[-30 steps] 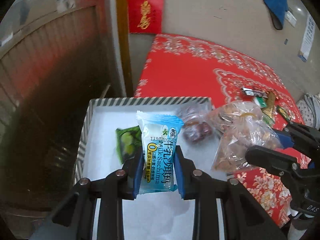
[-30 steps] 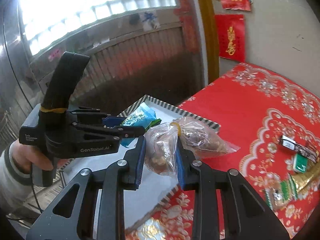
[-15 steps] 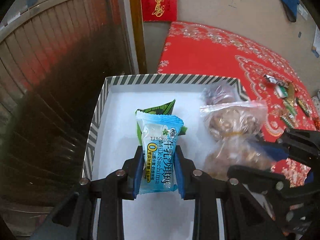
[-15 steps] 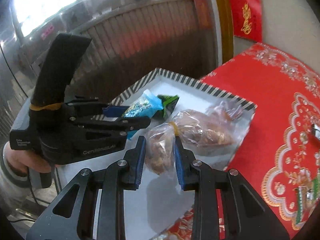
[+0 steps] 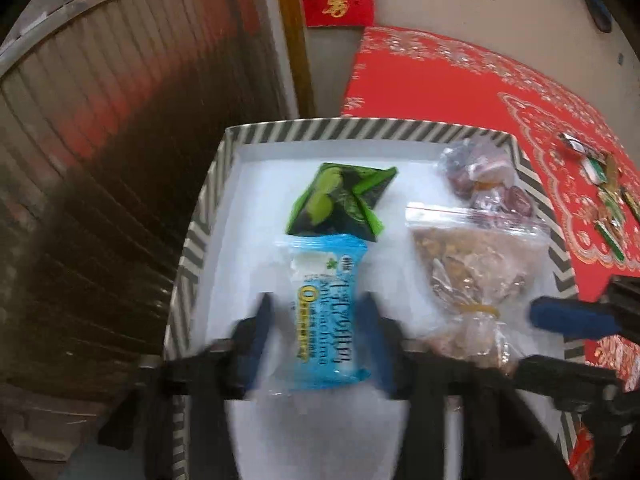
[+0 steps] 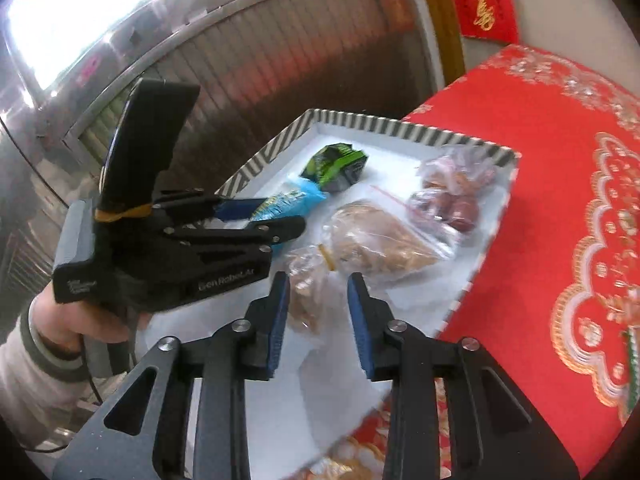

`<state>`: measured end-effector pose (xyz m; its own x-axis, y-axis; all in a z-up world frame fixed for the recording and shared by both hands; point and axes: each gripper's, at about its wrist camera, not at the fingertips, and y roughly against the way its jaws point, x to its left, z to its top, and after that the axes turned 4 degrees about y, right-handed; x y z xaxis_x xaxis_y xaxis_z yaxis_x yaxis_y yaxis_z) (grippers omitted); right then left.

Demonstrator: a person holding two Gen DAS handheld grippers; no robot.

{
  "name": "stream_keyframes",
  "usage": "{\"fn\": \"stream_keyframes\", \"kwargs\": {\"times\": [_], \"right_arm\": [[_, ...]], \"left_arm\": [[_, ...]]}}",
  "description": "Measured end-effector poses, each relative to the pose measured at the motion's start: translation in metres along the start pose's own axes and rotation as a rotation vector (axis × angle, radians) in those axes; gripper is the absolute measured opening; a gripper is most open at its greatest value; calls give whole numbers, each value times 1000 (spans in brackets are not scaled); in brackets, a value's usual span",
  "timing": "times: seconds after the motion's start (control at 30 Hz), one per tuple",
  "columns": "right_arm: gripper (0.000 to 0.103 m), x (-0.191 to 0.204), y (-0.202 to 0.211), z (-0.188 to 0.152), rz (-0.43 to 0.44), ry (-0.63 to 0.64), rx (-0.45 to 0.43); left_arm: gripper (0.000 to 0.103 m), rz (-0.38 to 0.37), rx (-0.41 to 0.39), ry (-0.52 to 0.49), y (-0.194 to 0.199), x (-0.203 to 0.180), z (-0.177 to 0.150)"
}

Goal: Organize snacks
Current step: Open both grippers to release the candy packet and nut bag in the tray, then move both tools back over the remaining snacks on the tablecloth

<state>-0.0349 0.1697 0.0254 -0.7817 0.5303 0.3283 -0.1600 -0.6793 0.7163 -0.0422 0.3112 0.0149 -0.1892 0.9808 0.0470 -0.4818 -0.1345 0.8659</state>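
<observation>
Striped-rim white tray [image 5: 208, 216] holds a green foil packet [image 5: 340, 200], a clear bag of dark red fruit [image 5: 480, 176] and a rubber-banded clear bag of brown nuts [image 5: 472, 256].

Left gripper [image 5: 316, 320]: jaws parted either side of the blue milk-candy packet [image 5: 324, 312], which seems to lie on the tray floor, though blur leaves contact uncertain.

Right gripper [image 6: 316, 304]: jaws released, bag neck between them.

Remaining: small wrappers [image 5: 600, 184] on the red cloth [image 5: 440, 80], visible only from the left wrist. Only the right wrist view shows the person's left hand [image 6: 68, 320].
</observation>
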Motion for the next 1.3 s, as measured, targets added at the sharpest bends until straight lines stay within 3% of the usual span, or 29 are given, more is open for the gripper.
{"fn": "stream_keyframes", "kwargs": {"times": [0.23, 0.53, 0.57, 0.63, 0.67, 1.07, 1.3], "right_arm": [[33, -3, 29, -8, -11, -10, -45], [33, -13, 53, -22, -50, -34, -73], [36, -16, 58, -25, -58, -39, -73], [51, -24, 68, -32, -89, -58, -77], [55, -28, 72, -35, -98, -68, -80], [56, -99, 142, -90, -248, -230, -100], [56, -143, 194, -131, -383, -303, -82]], "left_arm": [[78, 14, -44, 19, 14, -2, 1], [86, -15, -115, -22, 47, -38, 2], [87, -27, -117, -29, 50, -43, 3], [88, -57, -121, -45, 55, -55, 4], [89, -75, -120, -54, 56, -62, 4], [89, -197, -97, -195, 63, -158, 12], [89, -258, -72, -309, 57, -222, 20]]}}
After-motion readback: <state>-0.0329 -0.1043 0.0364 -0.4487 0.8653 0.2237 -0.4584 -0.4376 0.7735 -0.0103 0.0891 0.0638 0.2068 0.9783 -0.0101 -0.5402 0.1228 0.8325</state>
